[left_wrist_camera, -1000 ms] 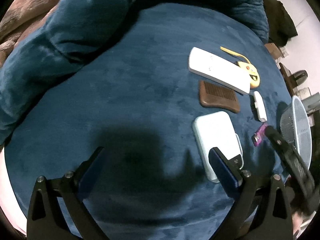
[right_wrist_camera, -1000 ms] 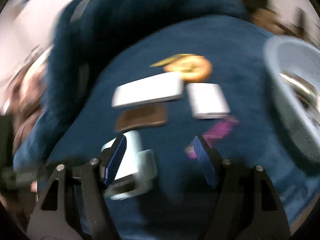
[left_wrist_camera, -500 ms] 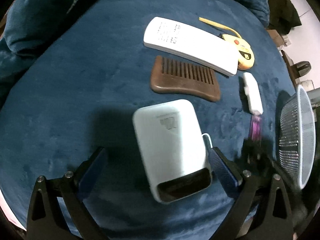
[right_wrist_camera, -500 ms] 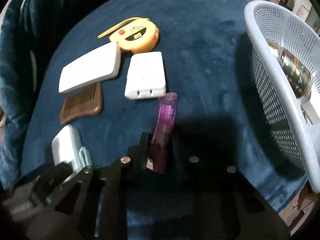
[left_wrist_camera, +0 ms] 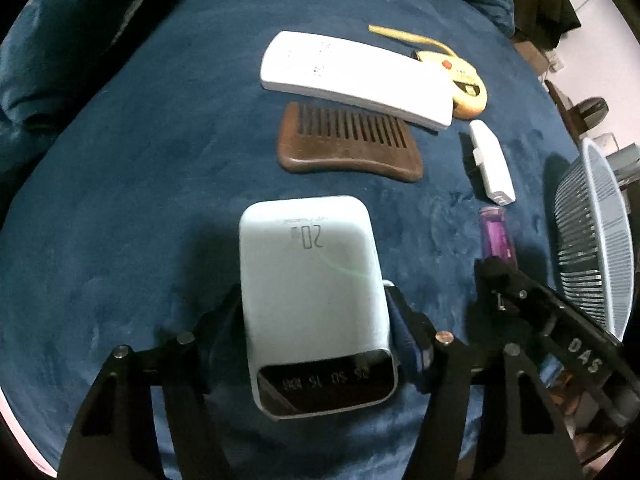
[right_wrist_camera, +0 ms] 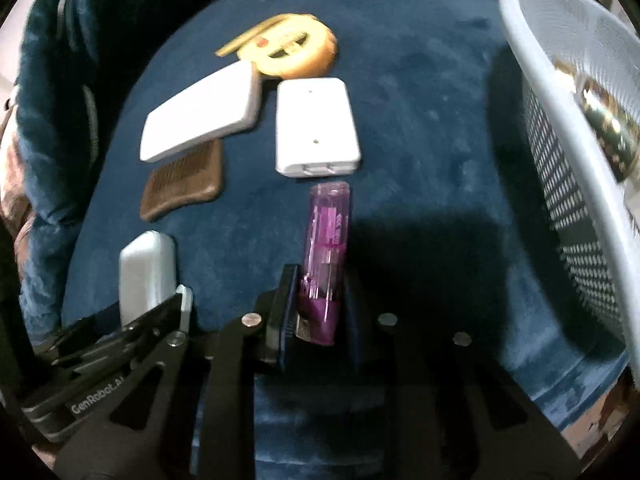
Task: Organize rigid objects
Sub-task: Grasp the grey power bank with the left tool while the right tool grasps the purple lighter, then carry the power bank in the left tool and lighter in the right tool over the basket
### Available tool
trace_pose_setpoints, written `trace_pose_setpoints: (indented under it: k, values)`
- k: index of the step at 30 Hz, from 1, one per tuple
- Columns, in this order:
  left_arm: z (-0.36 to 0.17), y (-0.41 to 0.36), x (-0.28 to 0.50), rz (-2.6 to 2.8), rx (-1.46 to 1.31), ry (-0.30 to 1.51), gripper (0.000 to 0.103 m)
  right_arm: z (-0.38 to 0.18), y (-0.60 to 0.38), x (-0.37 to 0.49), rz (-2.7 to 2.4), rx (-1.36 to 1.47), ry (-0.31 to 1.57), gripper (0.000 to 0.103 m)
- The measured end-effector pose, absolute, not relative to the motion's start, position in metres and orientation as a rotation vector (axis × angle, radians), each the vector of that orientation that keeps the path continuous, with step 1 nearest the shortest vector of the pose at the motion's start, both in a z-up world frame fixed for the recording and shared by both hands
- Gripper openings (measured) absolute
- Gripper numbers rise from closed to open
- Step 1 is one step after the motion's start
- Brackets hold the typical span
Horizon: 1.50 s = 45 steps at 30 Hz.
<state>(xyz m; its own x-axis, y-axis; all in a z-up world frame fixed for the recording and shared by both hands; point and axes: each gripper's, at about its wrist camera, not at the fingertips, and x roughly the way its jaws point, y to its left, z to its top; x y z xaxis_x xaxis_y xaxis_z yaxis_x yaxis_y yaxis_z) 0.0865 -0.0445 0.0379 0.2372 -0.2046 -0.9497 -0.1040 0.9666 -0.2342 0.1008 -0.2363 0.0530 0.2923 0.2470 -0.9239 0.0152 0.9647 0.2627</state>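
My left gripper (left_wrist_camera: 316,312) is shut on a pale blue power bank (left_wrist_camera: 312,280) that lies on the blue velvet surface (left_wrist_camera: 140,184). My right gripper (right_wrist_camera: 320,300) is shut on a purple lighter (right_wrist_camera: 326,248), which also shows in the left wrist view (left_wrist_camera: 496,236). Beyond them lie a brown wooden comb (left_wrist_camera: 348,144), a white remote (left_wrist_camera: 352,76), a yellow tape measure (left_wrist_camera: 464,80) and a small white charger (right_wrist_camera: 316,128). The power bank also shows at the left of the right wrist view (right_wrist_camera: 146,272).
A white mesh basket (right_wrist_camera: 580,128) stands at the right with a shiny gold-patterned object (right_wrist_camera: 608,120) inside; it also shows in the left wrist view (left_wrist_camera: 596,240). Rumpled blue blanket (left_wrist_camera: 60,40) rises at the back left.
Both grippers moved forward and closed: the left one on the power bank, the right one on the purple lighter.
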Motion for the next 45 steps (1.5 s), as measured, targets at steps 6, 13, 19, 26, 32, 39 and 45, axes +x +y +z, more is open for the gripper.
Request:
trace_pose_setpoints:
  k: [6, 13, 19, 26, 32, 39, 45]
  values:
    - [0.056, -0.041, 0.082, -0.061, -0.249, 1.296, 0.066, 0.077, -0.24, 0.1, 0.195, 0.266, 1.253, 0.011]
    - [0.069, -0.03, 0.085, -0.064, -0.262, 1.274, 0.066, 0.082, -0.24, 0.099, 0.211, 0.321, 1.265, 0.011]
    - [0.08, -0.027, 0.084, -0.057, -0.263, 1.258, 0.065, 0.09, -0.245, 0.096, 0.216, 0.352, 1.254, 0.011]
    - [0.097, -0.031, 0.084, -0.067, -0.255, 1.234, 0.06, 0.106, -0.254, 0.094, 0.208, 0.343, 1.228, 0.011]
    - [0.099, -0.032, 0.082, -0.065, -0.258, 1.229, 0.057, 0.118, -0.258, 0.09, 0.209, 0.325, 1.212, 0.011]
    - [0.093, -0.032, 0.084, -0.043, -0.26, 1.208, 0.04, 0.117, -0.263, 0.086, 0.199, 0.335, 1.214, 0.011]
    - [0.064, -0.028, 0.078, -0.009, -0.301, 1.294, 0.052, 0.114, -0.263, 0.085, 0.2, 0.342, 1.219, 0.012]
